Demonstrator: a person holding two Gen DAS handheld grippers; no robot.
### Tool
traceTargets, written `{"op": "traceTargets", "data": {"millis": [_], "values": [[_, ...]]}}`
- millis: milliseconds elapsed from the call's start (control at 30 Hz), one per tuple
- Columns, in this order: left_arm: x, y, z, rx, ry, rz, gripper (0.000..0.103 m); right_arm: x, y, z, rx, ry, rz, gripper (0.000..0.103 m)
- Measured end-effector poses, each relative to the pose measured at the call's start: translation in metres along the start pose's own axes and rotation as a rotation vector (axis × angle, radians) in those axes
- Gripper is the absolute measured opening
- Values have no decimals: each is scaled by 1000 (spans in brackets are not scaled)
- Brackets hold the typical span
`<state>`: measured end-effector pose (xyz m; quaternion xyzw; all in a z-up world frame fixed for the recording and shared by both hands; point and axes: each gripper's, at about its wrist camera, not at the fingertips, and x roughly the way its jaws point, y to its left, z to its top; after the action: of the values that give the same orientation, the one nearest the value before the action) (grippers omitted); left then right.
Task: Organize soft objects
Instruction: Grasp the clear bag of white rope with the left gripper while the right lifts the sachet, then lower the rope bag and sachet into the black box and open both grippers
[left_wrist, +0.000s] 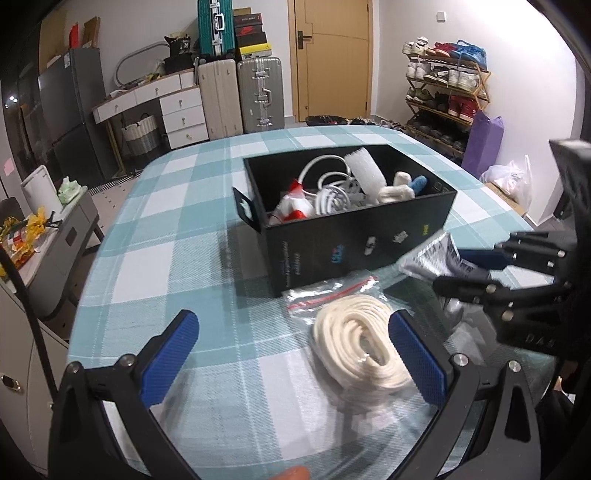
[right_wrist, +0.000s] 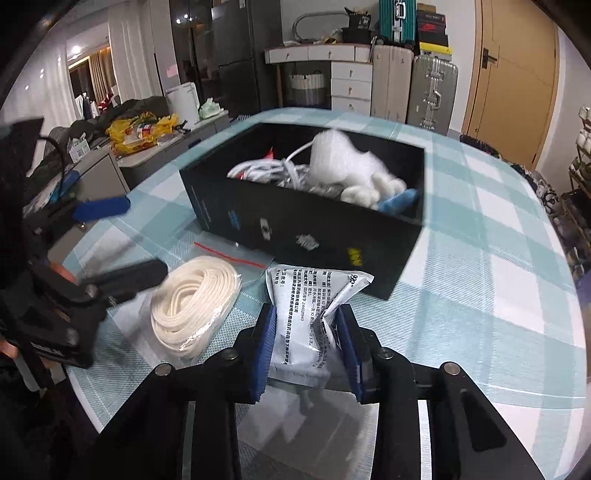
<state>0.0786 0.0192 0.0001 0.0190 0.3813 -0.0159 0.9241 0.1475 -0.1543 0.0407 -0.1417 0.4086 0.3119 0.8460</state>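
Note:
A black box (left_wrist: 343, 247) (right_wrist: 295, 225) stands mid-table and holds white cables (left_wrist: 328, 184), a white foam piece (left_wrist: 364, 168), a red-and-white item and a white and blue plush. In front of it lies a coil of white rope (left_wrist: 356, 343) (right_wrist: 192, 302) in a clear bag. My left gripper (left_wrist: 295, 354) (right_wrist: 122, 243) is open, its right finger beside the coil. My right gripper (right_wrist: 306, 350) (left_wrist: 450, 269) is shut on a white printed packet (right_wrist: 306, 310) (left_wrist: 428, 258), held just in front of the box's near wall.
The table wears a teal and white checked cloth (left_wrist: 177, 221) (right_wrist: 487, 266), bare to the left and right of the box. Its rounded edge runs close below both grippers. Suitcases (left_wrist: 258, 96), a door and a shoe rack (left_wrist: 443, 96) stand beyond the table.

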Motion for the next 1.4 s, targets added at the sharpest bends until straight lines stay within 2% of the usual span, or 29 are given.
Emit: {"op": "traceTargets", "data": {"millis": [200,567,600,667,733,900,1100,1400], "values": [[8,-22,-7,46,35,-22,103,-14,-6,1,7,-41,-1,34],[20,-46,-15,114,95,-6,102,-21,-3,3,-2,-77,-2,34],[20,-48,-15,119,98,-11,98,-21,-2,3,-2,-78,-4,34],[20,-48,-16,123,111,-40,84,-22,-2,3,-2,-81,-5,34],[19,-47,-16,112,109,-84,58,-24,-2,2,-2,-89,-6,34],[11,-43,-13,109,90,-104,35,-28,-1,3,-8,-117,-2,34],[0,-37,-6,83,54,-136,32,-35,-2,4,-5,-165,2,34],[-23,-17,6,13,-63,-140,32,-50,1,5,8,-275,23,34]]}}
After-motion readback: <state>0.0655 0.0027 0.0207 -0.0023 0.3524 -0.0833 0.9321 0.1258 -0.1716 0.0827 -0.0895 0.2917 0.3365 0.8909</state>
